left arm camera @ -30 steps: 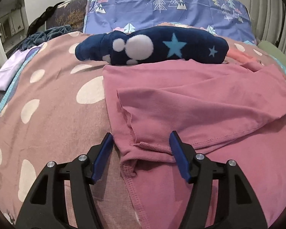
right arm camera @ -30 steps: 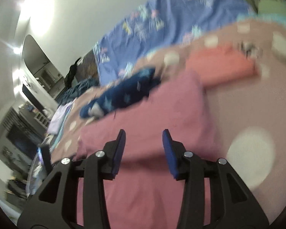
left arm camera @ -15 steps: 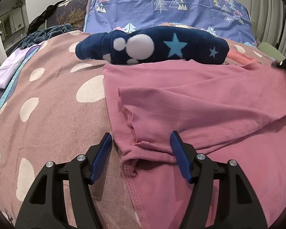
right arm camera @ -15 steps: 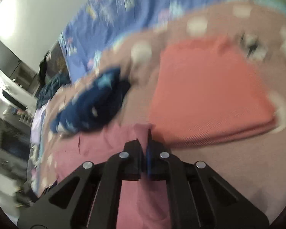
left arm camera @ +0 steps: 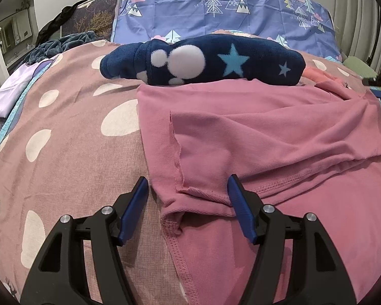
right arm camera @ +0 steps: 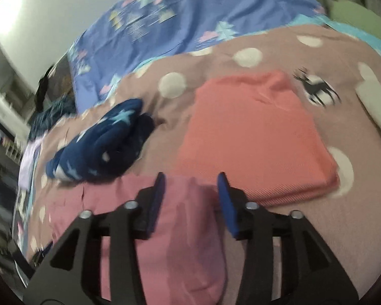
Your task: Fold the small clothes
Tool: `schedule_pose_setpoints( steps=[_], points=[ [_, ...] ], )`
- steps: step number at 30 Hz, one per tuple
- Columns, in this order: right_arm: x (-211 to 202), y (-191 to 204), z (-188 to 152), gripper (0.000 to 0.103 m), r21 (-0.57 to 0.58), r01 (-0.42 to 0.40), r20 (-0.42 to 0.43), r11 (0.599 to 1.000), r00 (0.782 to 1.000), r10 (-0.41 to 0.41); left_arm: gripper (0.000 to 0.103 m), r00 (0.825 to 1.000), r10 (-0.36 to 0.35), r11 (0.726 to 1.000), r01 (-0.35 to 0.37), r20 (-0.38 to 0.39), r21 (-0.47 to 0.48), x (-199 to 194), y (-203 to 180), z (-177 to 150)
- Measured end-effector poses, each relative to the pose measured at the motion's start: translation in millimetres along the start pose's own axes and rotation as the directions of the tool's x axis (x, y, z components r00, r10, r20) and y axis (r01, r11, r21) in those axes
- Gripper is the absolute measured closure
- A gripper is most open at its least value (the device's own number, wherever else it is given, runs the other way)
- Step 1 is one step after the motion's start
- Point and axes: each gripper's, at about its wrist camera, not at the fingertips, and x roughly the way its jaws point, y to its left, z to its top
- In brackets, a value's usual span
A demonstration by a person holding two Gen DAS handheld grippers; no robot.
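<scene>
I am working over a bed (left arm camera: 63, 157) spread with a dusty-pink blanket dotted in white, a blue tree-print pillow (left arm camera: 216, 7) lying beyond both tools against a pale wall. Three garments are lying here. One pink garment (left arm camera: 266, 137), partly folded, is sitting right ahead of my left tool (left arm camera: 188, 198) — its jaws are standing wide, gripping nothing, a hem corner between them. My right tool (right arm camera: 191, 193) is opening, the pink cloth's far edge lying loose under its gap. One navy star-print fleece (left arm camera: 203, 61) is lying just beyond, and one folded coral garment (right arm camera: 254, 137) ahead-right of the right tool.
</scene>
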Motion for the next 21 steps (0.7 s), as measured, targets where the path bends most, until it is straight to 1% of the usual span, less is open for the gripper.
schedule_pose_setpoints(
  steps=[1, 2, 3, 4, 5, 6, 7, 8, 9, 11, 12, 13, 14, 16, 17, 18, 20, 21],
  points=[
    [7.7, 8.5, 3.2, 0.036, -0.049, 0.01, -0.043, 0.999, 0.999, -0.012, 0.037, 1.0, 0.002, 1.0, -0.002, 0.0, 0.001, -0.1, -0.1, -0.1],
    [18.6, 17.7, 3.9, 0.036, -0.101, 0.036, -0.096, 0.994, 0.994, -0.045, 0.037, 1.0, 0.002, 1.0, -0.002, 0.0, 0.001, 0.1, 0.2, 0.1],
    [26.5, 23.9, 2.6, 0.054, -0.134, 0.058, -0.135, 0.989, 0.988, -0.076, 0.037, 1.0, 0.003, 1.0, -0.003, 0.0, 0.002, 0.0, 0.5, 0.1],
    [29.4, 27.0, 1.4, 0.079, -0.156, 0.082, -0.152, 0.984, 0.983, -0.106, 0.037, 1.0, 0.002, 1.0, -0.002, 0.0, 0.001, -0.2, 0.7, 0.0],
    [29.2, 31.8, 0.0, 0.099, -0.184, 0.129, -0.144, 0.975, 0.977, -0.156, 0.037, 1.0, 0.0, 1.0, 0.0, 0.0, 0.0, -0.1, 1.6, -0.1],
    [23.5, 33.7, 0.2, 0.1, -0.191, 0.151, -0.101, 0.97, 0.98, -0.173, 0.037, 1.0, 0.0, 1.0, 0.0, 0.0, -0.001, -0.2, 1.0, 0.1],
    [10.9, 31.4, 3.3, 0.1, -0.178, 0.213, -0.018, 0.961, 0.975, -0.22, 0.037, 1.0, -0.002, 1.0, 0.002, -0.001, -0.002, -0.3, 1.3, 0.2],
    [4.1, 25.0, 6.4, 0.1, -0.154, 0.282, 0.035, 0.947, 0.959, -0.28, 0.037, 1.0, -0.003, 1.0, 0.003, -0.001, -0.003, -0.1, 1.5, 0.3],
    [3.3, 19.9, 8.8, 0.1, -0.133, 0.283, 0.036, 0.95, 0.959, -0.281, 0.037, 1.0, -0.005, 1.0, 0.005, -0.001, -0.004, -0.1, 1.5, 0.4],
    [8.7, 5.4, 10.6, 0.1, -0.077, 0.195, -0.027, 0.978, 0.98, -0.197, 0.037, 1.0, -0.004, 1.0, 0.004, -0.001, -0.004, -0.1, 1.3, 0.5],
    [11.6, 5.9, 9.1, 0.1, -0.091, 0.195, -0.04, 0.977, 0.979, -0.199, 0.036, 1.0, -0.002, 1.0, 0.002, -0.001, -0.003, -0.1, 1.3, 0.4],
    [12.9, 10.0, 7.4, 0.099, -0.116, 0.216, -0.041, 0.969, 0.974, -0.222, 0.036, 1.0, -0.002, 1.0, 0.002, 0.0, -0.004, -0.2, 1.8, 0.3],
    [12.2, 14.3, 7.2, 0.094, -0.129, 0.218, -0.04, 0.967, 0.974, -0.225, 0.036, 1.0, -0.003, 1.0, 0.003, -0.001, -0.004, -0.1, 1.2, 0.5],
    [15.0, 20.6, 8.6, 0.065, -0.153, 0.178, -0.067, 0.972, 0.98, -0.19, 0.036, 1.0, -0.002, 1.0, 0.002, -0.001, -0.002, -0.1, 0.9, 0.5],
    [18.0, 24.8, 9.7, 0.045, -0.17, 0.154, -0.086, 0.973, 0.982, -0.17, 0.036, 1.0, -0.002, 1.0, 0.002, -0.001, -0.002, 0.0, 1.0, 0.5],
    [21.9, 29.6, 11.1, 0.041, -0.197, 0.14, -0.107, 0.97, 0.981, -0.163, 0.036, 1.0, -0.001, 1.0, 0.001, -0.001, -0.001, 0.1, 1.1, 0.4],
    [32.7, 41.7, 14.7, 0.041, -0.248, 0.138, -0.134, 0.959, 0.975, -0.175, 0.036, 1.0, -0.002, 1.0, 0.002, -0.001, -0.002, 0.0, 1.2, 0.3],
    [40.4, 45.7, 15.2, 0.041, -0.273, 0.126, -0.161, 0.954, 0.971, -0.175, 0.036, 1.0, -0.003, 1.0, 0.003, -0.001, -0.002, -0.1, 1.5, 0.1]
  ],
)
